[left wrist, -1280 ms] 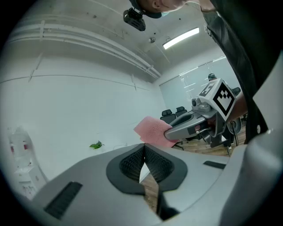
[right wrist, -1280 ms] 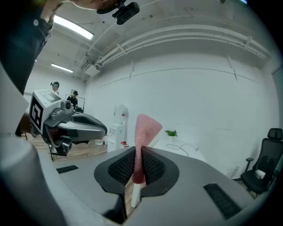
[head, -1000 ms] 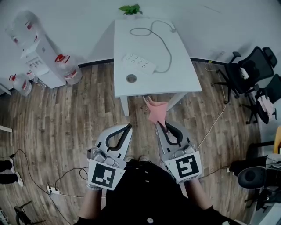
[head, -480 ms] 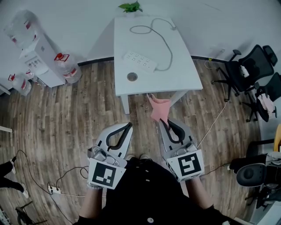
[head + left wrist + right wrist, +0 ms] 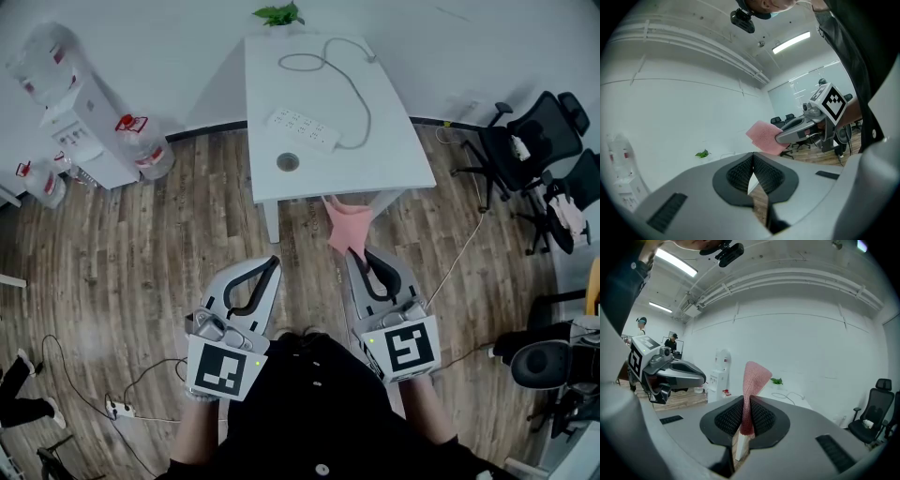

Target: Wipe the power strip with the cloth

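A white power strip (image 5: pixel 304 131) lies on the white table (image 5: pixel 394 159) ahead, its cable (image 5: pixel 349 77) looping toward the far edge. My right gripper (image 5: pixel 360 259) is shut on a pink cloth (image 5: pixel 345 228), which sticks out past the jaws just short of the table's near edge. In the right gripper view the cloth (image 5: pixel 753 383) stands up between the pads. My left gripper (image 5: pixel 270 265) is shut with nothing in it, over the wooden floor. The left gripper view shows the cloth (image 5: pixel 764 137) held by the other gripper.
A small round grommet (image 5: pixel 287 161) sits in the table near the strip. A plant (image 5: pixel 278 14) stands at the table's far edge. Water dispenser and bottles (image 5: pixel 82 112) are at the left, office chairs (image 5: pixel 525 150) at the right. Cables (image 5: pixel 112 405) lie on the floor.
The table has drawn slightly nearer in the head view. Both grippers hold the same pose, the right one still gripping the cloth.
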The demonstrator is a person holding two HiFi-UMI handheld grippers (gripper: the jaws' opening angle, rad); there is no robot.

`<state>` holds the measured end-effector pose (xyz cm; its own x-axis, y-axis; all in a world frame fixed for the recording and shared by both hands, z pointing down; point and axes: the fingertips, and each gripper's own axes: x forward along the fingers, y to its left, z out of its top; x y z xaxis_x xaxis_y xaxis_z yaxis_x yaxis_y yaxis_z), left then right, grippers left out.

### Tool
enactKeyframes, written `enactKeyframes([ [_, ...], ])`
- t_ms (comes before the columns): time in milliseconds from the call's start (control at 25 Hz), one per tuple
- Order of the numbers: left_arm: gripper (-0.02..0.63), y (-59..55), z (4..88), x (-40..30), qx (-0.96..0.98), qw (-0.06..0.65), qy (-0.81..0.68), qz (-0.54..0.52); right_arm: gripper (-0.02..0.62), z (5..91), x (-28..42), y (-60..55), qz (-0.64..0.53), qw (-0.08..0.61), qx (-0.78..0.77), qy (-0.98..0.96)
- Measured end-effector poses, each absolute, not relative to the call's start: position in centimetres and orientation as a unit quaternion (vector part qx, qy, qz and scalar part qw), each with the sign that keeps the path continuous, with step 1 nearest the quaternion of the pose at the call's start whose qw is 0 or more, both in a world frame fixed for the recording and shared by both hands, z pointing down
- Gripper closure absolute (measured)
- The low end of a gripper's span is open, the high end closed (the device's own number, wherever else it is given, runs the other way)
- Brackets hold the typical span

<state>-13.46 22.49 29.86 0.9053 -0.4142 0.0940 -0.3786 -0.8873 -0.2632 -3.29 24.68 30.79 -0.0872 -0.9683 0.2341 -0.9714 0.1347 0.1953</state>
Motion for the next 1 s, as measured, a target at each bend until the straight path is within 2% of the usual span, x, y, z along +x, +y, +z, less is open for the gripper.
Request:
enactKeyframes([
  [400, 0.592, 22.5, 30.9, -15.5, -0.97, 0.122, 0.197, -0.077, 0.546, 31.6, -4.4, 25.5, 0.002, 0.167, 0.676, -0.718],
  [1000, 0.592, 15.9, 30.1, -11.6, -0.961, 0.143, 0.226, -0.069, 0.546, 31.9, 0.3, 19.6, 0.002, 0.179, 0.662, -0.728],
])
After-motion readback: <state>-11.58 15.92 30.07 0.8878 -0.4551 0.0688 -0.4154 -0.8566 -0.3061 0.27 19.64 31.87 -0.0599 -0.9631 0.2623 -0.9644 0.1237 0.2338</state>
